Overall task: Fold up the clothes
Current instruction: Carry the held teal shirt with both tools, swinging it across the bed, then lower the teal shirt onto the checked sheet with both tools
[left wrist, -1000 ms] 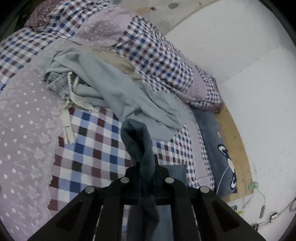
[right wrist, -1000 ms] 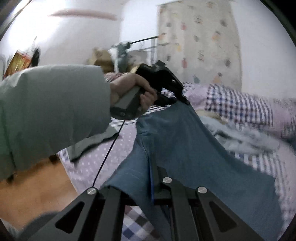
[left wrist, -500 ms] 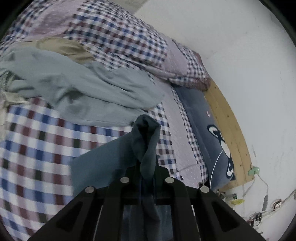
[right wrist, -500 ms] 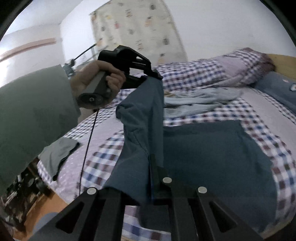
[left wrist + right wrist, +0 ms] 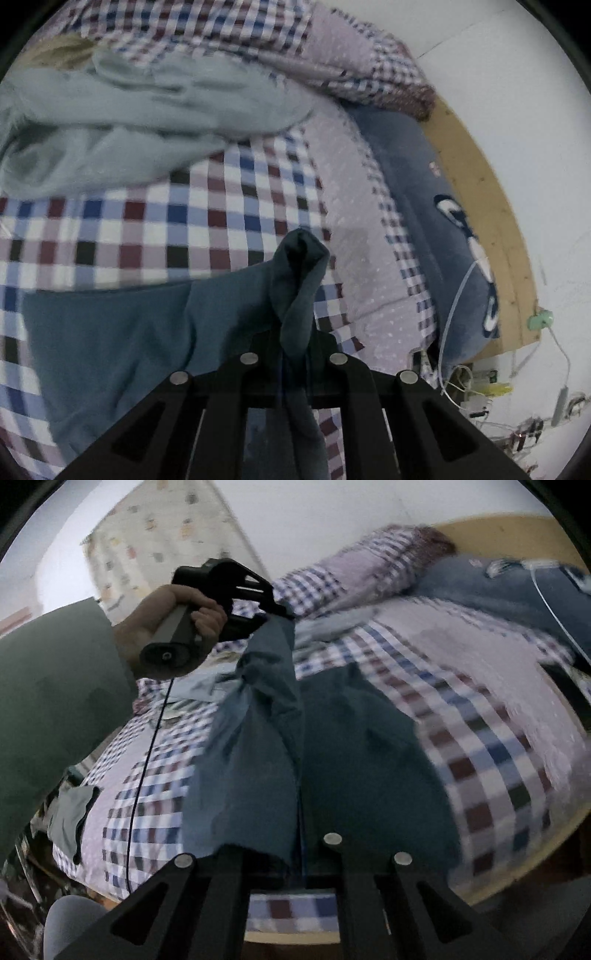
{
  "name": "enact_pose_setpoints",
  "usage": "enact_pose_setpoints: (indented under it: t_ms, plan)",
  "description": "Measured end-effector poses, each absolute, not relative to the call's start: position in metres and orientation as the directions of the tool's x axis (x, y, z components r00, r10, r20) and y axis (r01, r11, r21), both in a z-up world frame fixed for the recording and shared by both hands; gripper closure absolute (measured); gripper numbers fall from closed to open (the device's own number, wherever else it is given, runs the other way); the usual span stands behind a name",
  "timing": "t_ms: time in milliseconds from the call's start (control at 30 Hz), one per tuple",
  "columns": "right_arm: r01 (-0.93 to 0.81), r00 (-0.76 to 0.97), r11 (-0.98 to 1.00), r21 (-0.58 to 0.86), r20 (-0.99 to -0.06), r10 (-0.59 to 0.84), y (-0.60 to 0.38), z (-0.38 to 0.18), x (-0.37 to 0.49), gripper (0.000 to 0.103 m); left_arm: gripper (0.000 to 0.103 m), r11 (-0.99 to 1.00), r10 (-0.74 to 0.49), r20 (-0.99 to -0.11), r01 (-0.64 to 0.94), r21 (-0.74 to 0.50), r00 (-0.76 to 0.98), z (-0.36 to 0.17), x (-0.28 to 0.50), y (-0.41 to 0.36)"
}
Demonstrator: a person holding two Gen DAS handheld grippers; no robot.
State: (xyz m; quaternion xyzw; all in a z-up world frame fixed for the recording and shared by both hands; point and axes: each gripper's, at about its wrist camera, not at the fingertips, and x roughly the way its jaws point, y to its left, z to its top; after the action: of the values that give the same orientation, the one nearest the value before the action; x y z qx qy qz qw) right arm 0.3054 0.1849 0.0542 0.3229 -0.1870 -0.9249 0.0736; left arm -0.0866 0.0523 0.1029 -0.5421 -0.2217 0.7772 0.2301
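Dim, flat indoor light; motion blur smears both fisheye views, edges curved.

Checked bedspread [image 5: 207,206] — navy pillow [image 5: 424,206].

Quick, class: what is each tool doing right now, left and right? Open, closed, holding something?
Left tool: closed, pinching a bunched edge of the dark teal garment.
Right tool: closed, gripping another edge of the same garment.

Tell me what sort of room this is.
Most likely a bedroom in a home: a bed with a checked quilt, a blue pillow against a wooden headboard, and loose clothes heaped on the bed.
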Motion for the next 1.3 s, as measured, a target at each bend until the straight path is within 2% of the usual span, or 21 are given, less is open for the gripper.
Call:
enact_pose_setpoints:
  t_ms: [300, 367, 400, 433, 467, 500, 533, 667, 800, 1033, 1167, 1300]
  plan:
    - [-0.1, -0.72, -0.879, 0.465, -0.644, -0.259, 0.226, 0.013, 0.297, 0.1, 0.093, -0.84, 0.536, -0.81, -0.049, -0.541, -0.238, 0.047, -0.107, 0.094]
    - [-0.119, -0.708, -0.878, 0.463, -0.66, -0.252, 0.23, 0.007, 0.296, 0.098, 0.08, -0.816, 0.571, -0.79, -0.052, -0.575, -0.222, 0.046, -0.11, 0.095]
    - [-0.128, -0.704, -0.879, 0.46, -0.666, -0.246, 0.231, 0.006, 0.296, 0.097, 0.065, -0.784, 0.613, -0.755, -0.059, -0.618, -0.232, 0.051, -0.11, 0.09]
    - [-0.139, -0.701, -0.879, 0.457, -0.672, -0.239, 0.233, 0.005, 0.297, 0.095, 0.044, -0.753, 0.647, -0.718, -0.067, -0.655, -0.256, 0.057, -0.108, 0.082]
    - [-0.154, -0.7, -0.877, 0.455, -0.677, -0.228, 0.236, 0.004, 0.297, 0.093, 0.035, -0.721, 0.679, -0.679, -0.076, -0.689, -0.281, 0.064, -0.106, 0.073]
    - [-0.168, -0.702, -0.874, 0.456, -0.677, -0.219, 0.239, 0.004, 0.298, 0.089, 0.022, -0.687, 0.708, -0.637, -0.086, -0.722, -0.305, 0.07, -0.104, 0.064]
    - [-0.186, -0.706, -0.871, 0.454, -0.679, -0.203, 0.243, 0.004, 0.3, 0.089, 0.019, -0.656, 0.731, -0.598, -0.099, -0.748, -0.329, 0.078, -0.102, 0.054]
    - [-0.243, -0.709, -0.838, 0.489, -0.679, -0.191, 0.265, 0.002, 0.309, 0.083, 0.019, -0.63, 0.742, -0.529, -0.159, -0.76, -0.413, 0.107, -0.083, 0.005]
    - [-0.297, -0.694, -0.855, 0.426, -0.711, -0.114, 0.276, 0.006, 0.32, 0.083, 0.019, -0.723, 0.64, -0.537, -0.196, -0.662, -0.549, 0.116, -0.04, -0.062]
    - [-0.346, -0.663, -0.87, 0.351, -0.748, -0.038, 0.295, 0.009, 0.333, 0.083, 0.019, -0.751, 0.552, -0.569, -0.065, -0.658, -0.609, 0.054, 0.016, -0.149]
    - [-0.209, -0.7, -0.901, 0.379, -0.702, -0.132, 0.284, 0.019, 0.322, 0.083, 0.019, -0.692, 0.579, -0.544, -0.013, -0.721, -0.607, 0.025, 0.019, -0.17]
    - [-0.159, -0.699, -0.901, 0.403, -0.691, -0.186, 0.281, 0.018, 0.31, 0.083, 0.019, -0.655, 0.604, -0.521, -0.004, -0.756, -0.603, 0.014, 0.016, -0.175]
